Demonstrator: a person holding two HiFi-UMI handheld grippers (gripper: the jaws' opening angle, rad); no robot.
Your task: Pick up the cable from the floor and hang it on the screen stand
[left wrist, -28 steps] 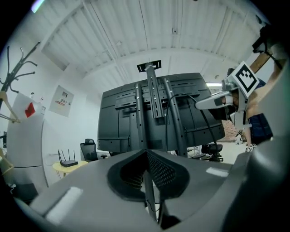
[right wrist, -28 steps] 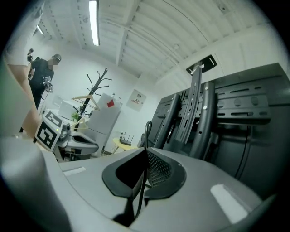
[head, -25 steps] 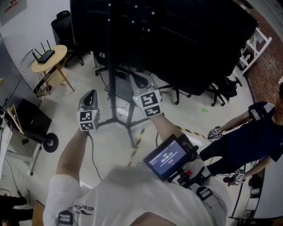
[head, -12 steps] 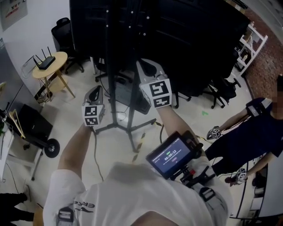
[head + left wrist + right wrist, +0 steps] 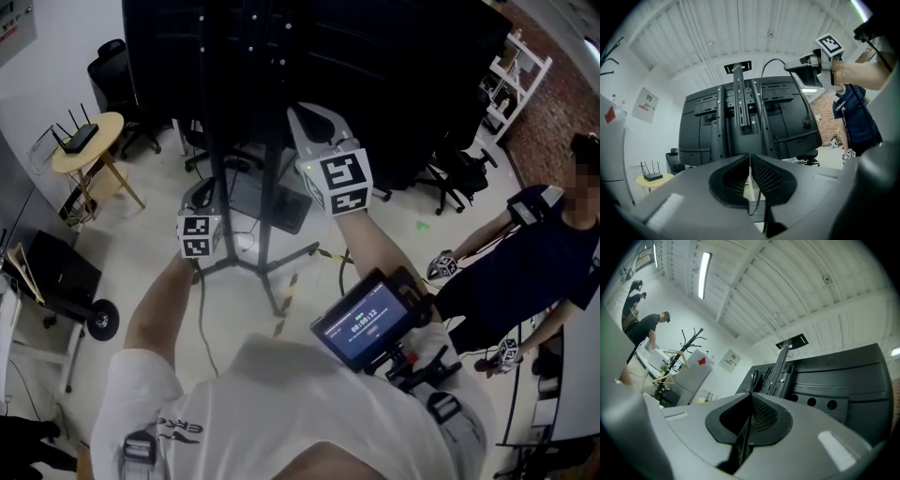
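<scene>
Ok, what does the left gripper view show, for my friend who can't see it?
The left gripper, jaws shut, pinches a thin black cable in front of a big black screen on its stand. The cable loops up to the right gripper, held high at the upper right.

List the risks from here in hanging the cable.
The thin cable is only pinched in the shut left gripper and right gripper, so it might slip out. Its slack arcs close to the brackets of the stand and could snag there before it hangs properly.
</scene>
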